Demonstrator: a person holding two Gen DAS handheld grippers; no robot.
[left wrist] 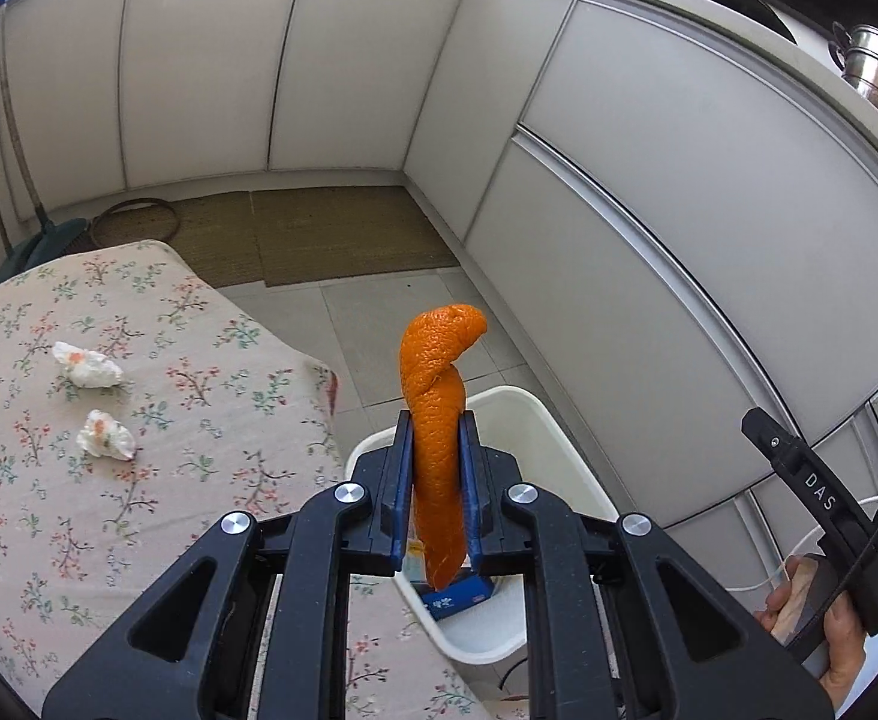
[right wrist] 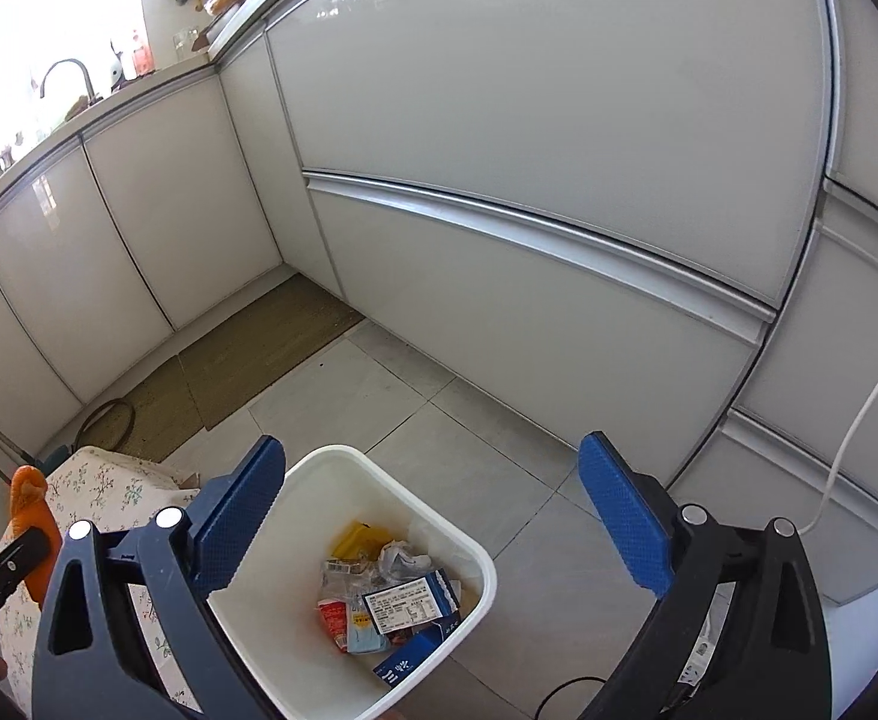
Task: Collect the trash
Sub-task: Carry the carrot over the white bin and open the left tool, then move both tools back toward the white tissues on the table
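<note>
My left gripper is shut on a long orange peel that stands upright between its blue pads, over the near edge of a white trash bin. The peel also shows at the left edge of the right wrist view. Two crumpled tissues lie on the floral tablecloth. My right gripper is open and empty, held above the bin, which holds wrappers and a blue carton.
White cabinet fronts run along the back and right. A brown mat lies on the tiled floor. A white cable hangs at the right. The bin stands on the floor beside the table corner.
</note>
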